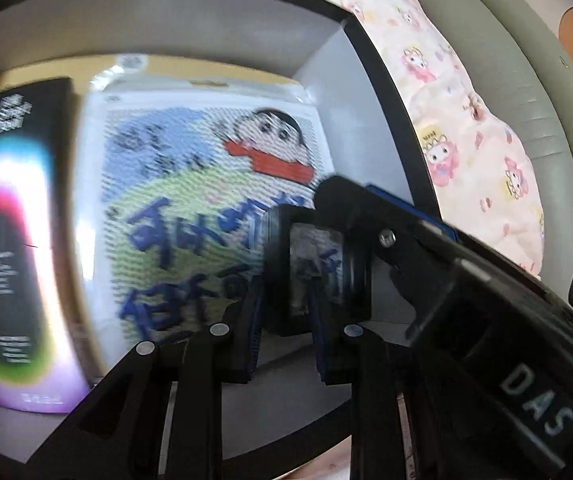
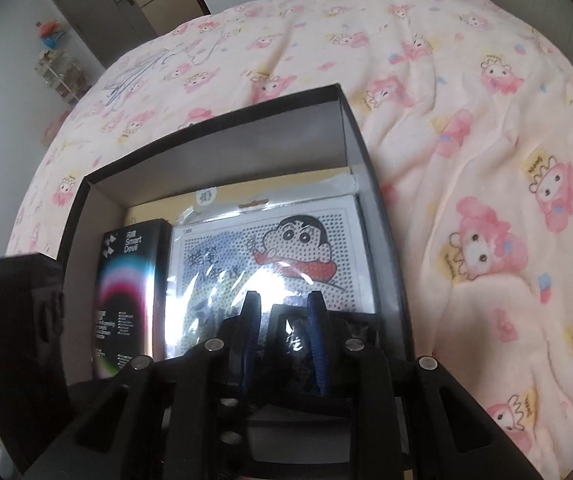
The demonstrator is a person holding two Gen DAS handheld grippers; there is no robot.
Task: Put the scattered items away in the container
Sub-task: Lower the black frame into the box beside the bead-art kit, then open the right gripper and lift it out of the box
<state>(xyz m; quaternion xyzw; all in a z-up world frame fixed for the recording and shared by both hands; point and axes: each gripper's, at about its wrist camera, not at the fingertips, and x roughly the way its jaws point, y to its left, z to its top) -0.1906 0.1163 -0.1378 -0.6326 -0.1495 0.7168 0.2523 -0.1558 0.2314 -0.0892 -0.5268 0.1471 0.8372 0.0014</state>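
— Pink cartoon bedsheet (image 2: 466, 128), one black box (image 2: 350, 120) on it. Inside?
— Two packs: dark carton (image 2: 130, 280) left, bead picture (image 2: 270, 248) right. Both grippers, left gripper (image 1: 286, 320) and right gripper (image 2: 282, 320), clamp one small black frame (image 1: 318, 276) near-right.

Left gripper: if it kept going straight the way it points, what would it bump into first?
Probably nothing new: the left gripper already grips a small black item. Straight on, that item would likely meet the cartoon packet lying in the box; blur hides the depth.

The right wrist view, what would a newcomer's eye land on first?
The cartoon-boy bead picture in clear plastic lies in the open black cardboard box, beside a black carton with a rainbow ring. All around spreads the pink cartoon-print blanket.
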